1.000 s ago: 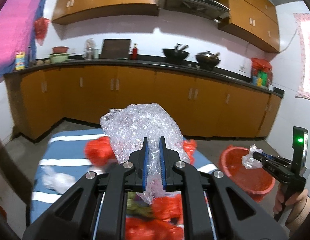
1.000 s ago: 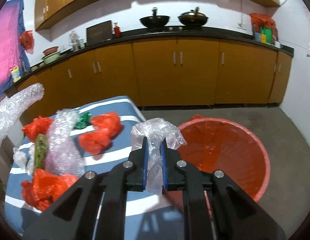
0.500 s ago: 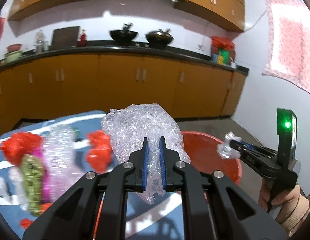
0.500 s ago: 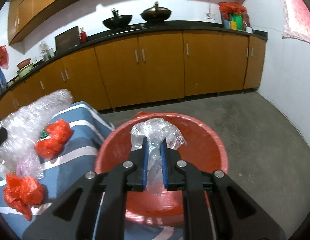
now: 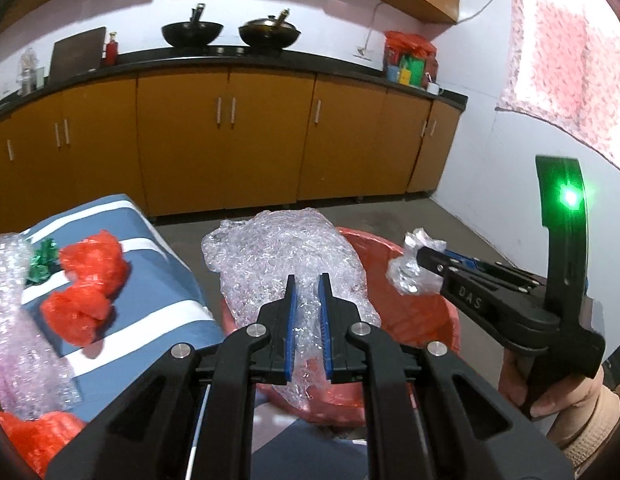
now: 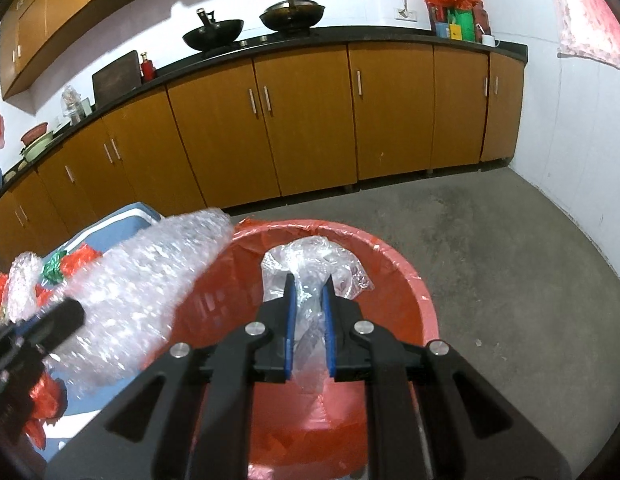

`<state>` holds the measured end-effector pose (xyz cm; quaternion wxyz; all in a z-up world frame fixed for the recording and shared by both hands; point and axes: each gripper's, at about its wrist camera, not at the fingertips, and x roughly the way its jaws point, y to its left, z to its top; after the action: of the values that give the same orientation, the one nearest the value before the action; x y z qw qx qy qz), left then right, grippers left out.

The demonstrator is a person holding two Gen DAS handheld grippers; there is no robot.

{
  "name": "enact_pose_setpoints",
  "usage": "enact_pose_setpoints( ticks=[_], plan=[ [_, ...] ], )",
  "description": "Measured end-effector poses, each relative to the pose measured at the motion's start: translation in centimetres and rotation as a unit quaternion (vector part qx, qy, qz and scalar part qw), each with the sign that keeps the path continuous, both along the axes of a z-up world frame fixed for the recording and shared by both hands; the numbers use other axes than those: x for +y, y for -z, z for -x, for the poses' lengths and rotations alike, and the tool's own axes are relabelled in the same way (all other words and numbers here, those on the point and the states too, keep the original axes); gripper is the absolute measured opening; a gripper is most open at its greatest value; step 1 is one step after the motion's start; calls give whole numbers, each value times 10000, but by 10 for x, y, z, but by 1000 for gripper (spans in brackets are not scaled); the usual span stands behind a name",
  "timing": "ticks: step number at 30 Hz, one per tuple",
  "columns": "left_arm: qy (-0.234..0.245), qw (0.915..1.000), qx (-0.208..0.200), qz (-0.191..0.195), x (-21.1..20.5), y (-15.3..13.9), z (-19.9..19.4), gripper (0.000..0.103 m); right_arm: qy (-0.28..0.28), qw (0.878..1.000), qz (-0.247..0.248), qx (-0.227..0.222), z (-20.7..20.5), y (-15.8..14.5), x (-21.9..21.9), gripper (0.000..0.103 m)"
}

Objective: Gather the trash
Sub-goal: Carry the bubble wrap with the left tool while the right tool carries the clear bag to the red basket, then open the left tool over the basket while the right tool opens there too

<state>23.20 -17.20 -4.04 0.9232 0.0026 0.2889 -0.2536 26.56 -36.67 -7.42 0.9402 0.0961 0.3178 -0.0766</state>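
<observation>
When you look through the left wrist view, your left gripper (image 5: 308,288) is squeezed shut on a big wad of bubble wrap (image 5: 286,256). The wad hangs over the near edge of the red bin (image 5: 422,320), just past the corner of the blue striped table (image 5: 158,280). It is puffy and looks very light and soft, so it will squash and should not slip out easily. You hold it near its lower end, and its long way runs up and away from you, toward the cupboards. Red bags (image 5: 90,276) and more wrap sit on the table. On the right, your right gripper (image 5: 420,258) pinches a small clear plastic bag (image 5: 410,272) over the bin.

When you switch to the right wrist view, your right gripper (image 6: 308,292) is closed on that clear plastic bag (image 6: 314,268), right above the open red bin (image 6: 406,280). The bag is thin, crinkly and floppy; it likely weighs almost nothing. Its top fans out past the tips and its tail hangs down between the pads, so it points up and down. The bubble wrap (image 6: 150,280) pokes in from the left, its far end at the bin's rim.
</observation>
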Motion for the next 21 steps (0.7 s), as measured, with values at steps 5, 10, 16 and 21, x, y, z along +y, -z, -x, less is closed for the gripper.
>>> enact_pose_setpoints(
  ticks=[5,10,16,21],
  plan=[
    [106,9999,117,-18,-12,7,-6,10,59,9998,-194,5,-5,2,-11,20],
    [58,9997,248,24,-11,11,-11,46,104,9998,-173,-54,0,4,-15,39],
    [-188,9995,257,40,4,7,-11,46,225,9997,-103,-73,9,4,-21,42],
    [-452,9989,115,-47,21,0,-6,48,180,9998,0,-109,14,0,-15,44]
  ],
)
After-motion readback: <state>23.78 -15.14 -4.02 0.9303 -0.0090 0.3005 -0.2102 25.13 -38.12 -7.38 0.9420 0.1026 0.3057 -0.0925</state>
